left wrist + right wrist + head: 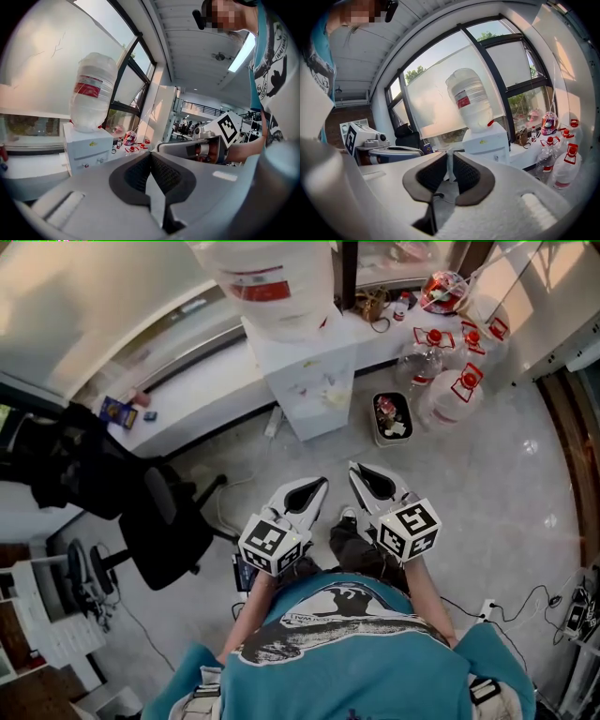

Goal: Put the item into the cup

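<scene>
No cup and no item for it can be made out in any view. Both grippers are held close to the person's body, above a pale tiled floor (487, 512), and point forward. My left gripper (317, 486) has its dark pads pressed together with nothing between them, as its own view shows (150, 157). My right gripper (356, 468) sits just beside it, its jaws likewise shut and empty (450, 159). Each gripper shows in the other's view as a grey body with a marker cube (229, 126) (356, 135).
A white water dispenser (309, 381) with an inverted bottle (277, 282) stands ahead against a window ledge (187, 390). Right of it are a small black bin (391, 418) and several red-capped water bottles (450, 390). At the left stands a black office chair (169, 521).
</scene>
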A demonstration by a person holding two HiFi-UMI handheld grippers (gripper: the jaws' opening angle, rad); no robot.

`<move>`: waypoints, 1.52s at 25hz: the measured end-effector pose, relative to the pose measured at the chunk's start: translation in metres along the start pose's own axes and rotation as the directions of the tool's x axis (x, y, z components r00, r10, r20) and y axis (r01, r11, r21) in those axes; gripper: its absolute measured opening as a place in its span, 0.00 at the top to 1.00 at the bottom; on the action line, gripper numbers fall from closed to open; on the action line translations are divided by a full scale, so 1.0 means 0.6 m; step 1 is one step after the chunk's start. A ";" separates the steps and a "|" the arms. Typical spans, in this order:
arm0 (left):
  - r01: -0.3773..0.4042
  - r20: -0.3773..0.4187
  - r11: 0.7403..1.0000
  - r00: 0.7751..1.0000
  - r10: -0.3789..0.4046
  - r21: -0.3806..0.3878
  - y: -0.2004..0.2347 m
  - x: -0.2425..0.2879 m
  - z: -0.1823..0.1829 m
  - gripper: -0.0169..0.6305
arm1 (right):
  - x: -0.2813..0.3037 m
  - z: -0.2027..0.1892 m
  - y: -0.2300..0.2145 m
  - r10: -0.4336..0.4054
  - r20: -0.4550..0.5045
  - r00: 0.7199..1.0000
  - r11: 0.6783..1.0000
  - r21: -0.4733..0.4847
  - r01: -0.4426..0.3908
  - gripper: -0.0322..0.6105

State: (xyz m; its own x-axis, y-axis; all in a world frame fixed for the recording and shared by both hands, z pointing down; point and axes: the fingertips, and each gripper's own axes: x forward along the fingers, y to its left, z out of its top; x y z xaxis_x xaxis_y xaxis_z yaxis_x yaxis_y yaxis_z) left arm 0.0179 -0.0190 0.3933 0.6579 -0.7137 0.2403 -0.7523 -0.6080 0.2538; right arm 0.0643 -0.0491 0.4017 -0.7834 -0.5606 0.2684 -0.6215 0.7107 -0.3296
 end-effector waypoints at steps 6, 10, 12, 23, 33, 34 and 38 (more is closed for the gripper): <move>-0.037 -0.013 0.999 0.999 0.037 0.001 -0.012 0.037 0.008 0.98 | -0.003 0.007 -0.044 0.046 0.005 0.999 0.999 0.015 -0.046 0.89; -0.047 -0.022 0.999 0.999 0.047 0.020 -0.023 0.051 0.016 0.98 | -0.003 0.002 -0.062 0.073 0.011 0.997 0.996 0.041 -0.073 0.89; -0.060 -0.023 0.998 0.998 0.060 0.019 -0.020 0.051 0.018 0.98 | 0.001 -0.002 -0.067 0.082 0.014 0.997 0.995 0.058 -0.083 0.89; -0.093 -0.038 0.994 0.995 0.095 0.056 0.018 0.066 0.027 0.97 | 0.028 -0.020 -0.079 0.113 -0.025 0.993 0.990 0.085 -0.111 0.89; -0.066 -0.071 0.990 0.995 0.076 0.128 0.068 0.129 0.027 0.97 | 0.098 -0.010 -0.125 0.115 -0.086 0.990 0.992 0.060 -0.110 0.89; -0.060 -0.071 0.990 0.995 0.070 0.129 0.074 0.135 0.026 0.97 | 0.105 -0.009 -0.131 0.114 -0.091 0.989 0.992 0.058 -0.109 0.89; -0.058 -0.075 0.992 0.995 0.067 0.112 0.103 0.155 0.021 0.97 | 0.140 -0.013 -0.158 0.098 -0.111 0.989 0.994 0.060 -0.091 0.89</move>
State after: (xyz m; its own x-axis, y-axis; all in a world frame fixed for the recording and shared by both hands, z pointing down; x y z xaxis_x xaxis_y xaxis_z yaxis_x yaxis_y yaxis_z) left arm 0.0323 -0.1274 0.4198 0.6072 -0.7246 0.3260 -0.7883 -0.6007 0.1331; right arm 0.0576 -0.1602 0.4626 -0.8348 -0.4381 0.3333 -0.5465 0.7324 -0.4062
